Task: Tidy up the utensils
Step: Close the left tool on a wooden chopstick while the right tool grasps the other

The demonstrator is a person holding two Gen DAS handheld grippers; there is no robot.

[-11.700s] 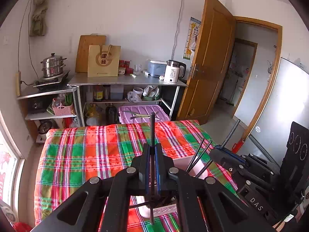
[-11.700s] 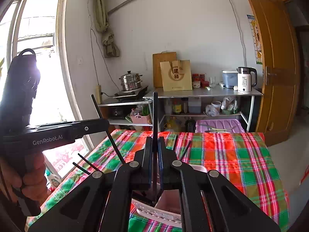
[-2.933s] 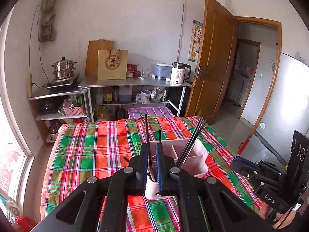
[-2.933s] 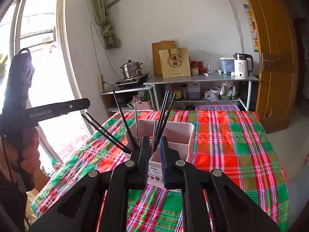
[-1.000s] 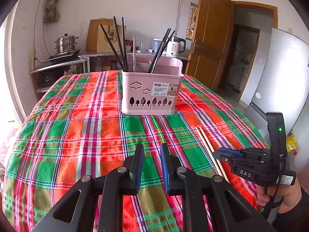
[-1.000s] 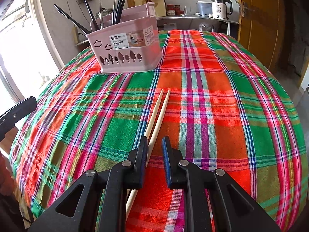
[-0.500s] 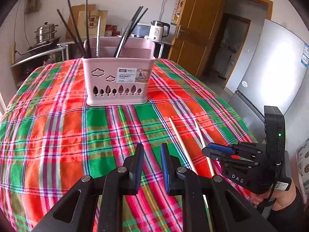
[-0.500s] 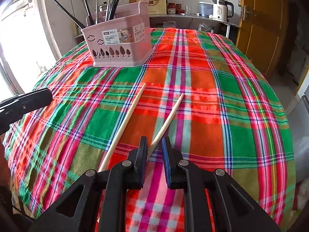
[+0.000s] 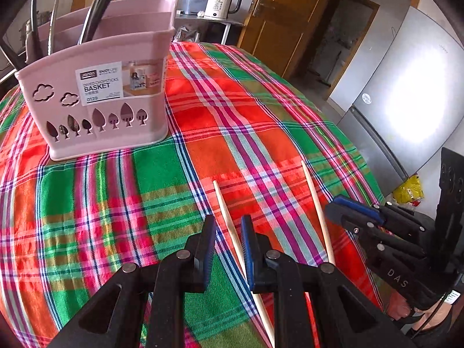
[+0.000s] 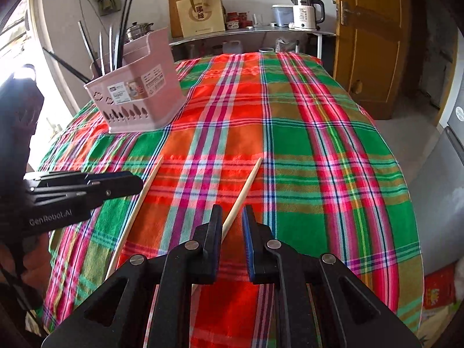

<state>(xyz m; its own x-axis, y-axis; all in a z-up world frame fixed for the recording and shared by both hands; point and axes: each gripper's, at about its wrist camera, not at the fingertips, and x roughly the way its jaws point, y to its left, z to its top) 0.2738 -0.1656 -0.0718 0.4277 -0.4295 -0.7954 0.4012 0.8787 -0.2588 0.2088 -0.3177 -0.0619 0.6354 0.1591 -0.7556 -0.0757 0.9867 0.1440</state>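
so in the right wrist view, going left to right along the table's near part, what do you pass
left tool → wooden chopstick beside it → second wooden chopstick, lying between the right tool's closing jaws → bare plaid tablecloth out to the table's right edge

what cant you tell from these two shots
- Near ends of both pale wooden chopsticks: covered by the black gripper bodies in each wrist view.
- Pink plastic utensil basket: its inside is behind its front wall.
- Dark utensils: tops cut off, left view.
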